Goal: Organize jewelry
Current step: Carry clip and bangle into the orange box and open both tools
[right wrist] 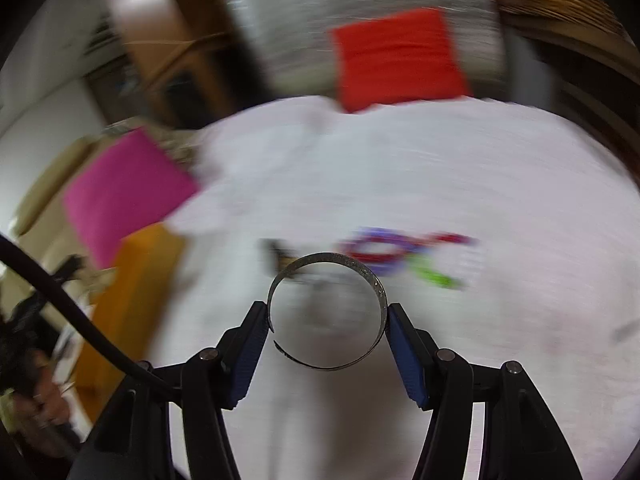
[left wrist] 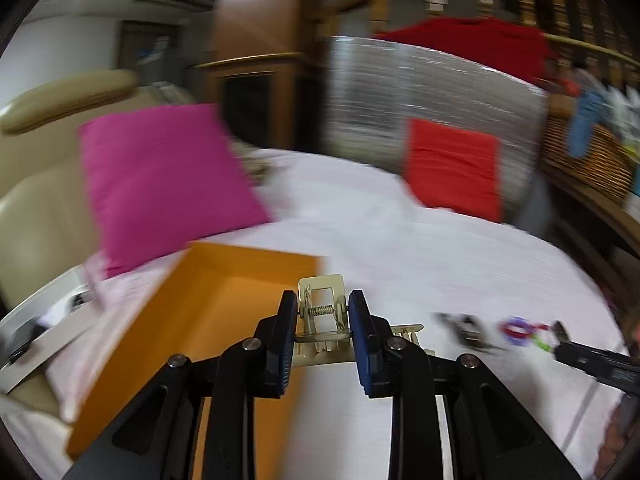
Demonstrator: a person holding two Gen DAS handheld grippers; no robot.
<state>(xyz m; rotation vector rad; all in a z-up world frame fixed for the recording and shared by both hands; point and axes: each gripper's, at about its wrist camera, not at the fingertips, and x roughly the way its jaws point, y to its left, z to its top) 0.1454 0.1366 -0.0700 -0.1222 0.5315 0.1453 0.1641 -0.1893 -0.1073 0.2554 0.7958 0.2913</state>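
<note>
White bedsheet carries pink cushion and orange box.

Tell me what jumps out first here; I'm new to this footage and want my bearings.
The left claw is shut on a cream hair clip, beside an open orange box on the white bedsheet. The right claw is shut on a silver bangle with a gap in its band. Behind, a pink cushion lies left and a red cushion right.
</note>
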